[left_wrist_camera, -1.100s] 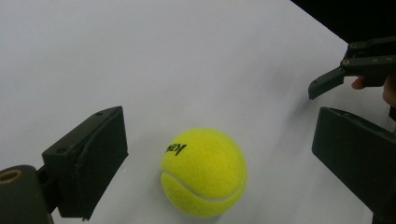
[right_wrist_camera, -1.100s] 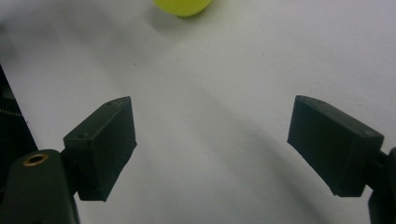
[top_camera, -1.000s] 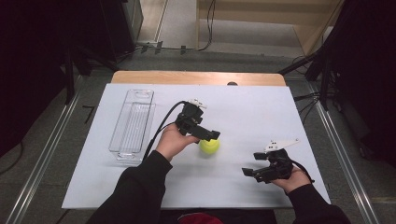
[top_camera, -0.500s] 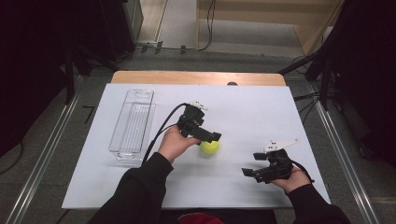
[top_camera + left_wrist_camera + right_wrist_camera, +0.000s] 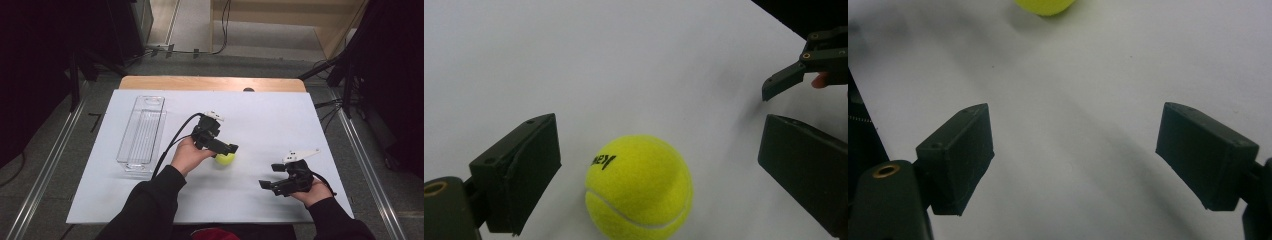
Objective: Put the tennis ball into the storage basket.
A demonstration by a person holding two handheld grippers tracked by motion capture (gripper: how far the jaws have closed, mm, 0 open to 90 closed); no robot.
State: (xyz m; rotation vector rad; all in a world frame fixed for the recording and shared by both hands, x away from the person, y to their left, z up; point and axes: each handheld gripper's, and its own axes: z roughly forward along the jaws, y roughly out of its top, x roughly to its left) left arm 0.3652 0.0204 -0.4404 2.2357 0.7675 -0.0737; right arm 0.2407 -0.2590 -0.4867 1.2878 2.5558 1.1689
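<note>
Tennis ball (image 5: 639, 187) is seen on the white table sheet (image 5: 280, 120), between the wide-open jaws of the left gripper (image 5: 659, 165), untouched. Right gripper (image 5: 272, 186) is held open, empty, near right.

Right tool (image 5: 1075, 155) spread, yellow ball (image 5: 1045, 6) ahead

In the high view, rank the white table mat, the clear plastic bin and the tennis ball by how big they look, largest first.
1. White table mat, by far the largest; it bears everything else.
2. Clear plastic bin, a long narrow tray at the mat's left.
3. Tennis ball, smallest, partly covered by the left claw.
</note>
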